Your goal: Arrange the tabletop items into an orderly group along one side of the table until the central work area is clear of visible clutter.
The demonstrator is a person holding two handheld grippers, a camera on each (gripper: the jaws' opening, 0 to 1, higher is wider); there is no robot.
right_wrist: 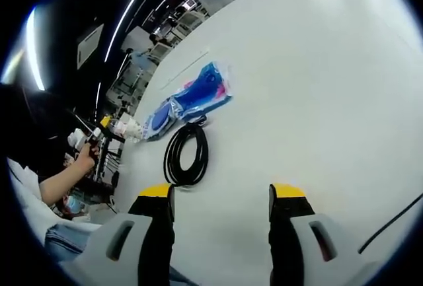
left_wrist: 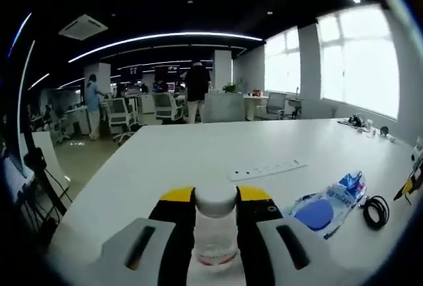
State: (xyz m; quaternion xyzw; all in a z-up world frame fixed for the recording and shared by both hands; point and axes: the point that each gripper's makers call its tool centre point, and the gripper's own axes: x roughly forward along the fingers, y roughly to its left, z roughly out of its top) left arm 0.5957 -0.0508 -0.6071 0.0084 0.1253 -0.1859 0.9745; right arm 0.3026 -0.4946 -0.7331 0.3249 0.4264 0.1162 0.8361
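Left gripper view: our left tool (left_wrist: 215, 216) has its jaws pinching a small clear bottle (left_wrist: 215, 230) with a white cap, held upright between the yellow-tipped jaws, low over the white tabletop (left_wrist: 198, 154). To the right of it on the tabletop lies a blue-and-clear plastic packet (left_wrist: 327, 203), and just beside that a small coiled black cable (left_wrist: 376, 211). Beyond them a white power strip (left_wrist: 267, 169) lies flat, apart from both. A few small items sit at the far right edge, too small to tell. Office chairs and standing people show in the background.

Right gripper view: our right tool (right_wrist: 220, 216) hangs with its jaws spread and nothing between them, above bare tabletop (right_wrist: 317, 88). Just ahead on the left is the coiled black cable (right_wrist: 186, 155), touching or nearly touching the packet (right_wrist: 192, 102) beyond it. A person's hand (right_wrist: 84, 160) holds the other tool at the left edge. A thin black cord (right_wrist: 393, 223) crosses the lower right.
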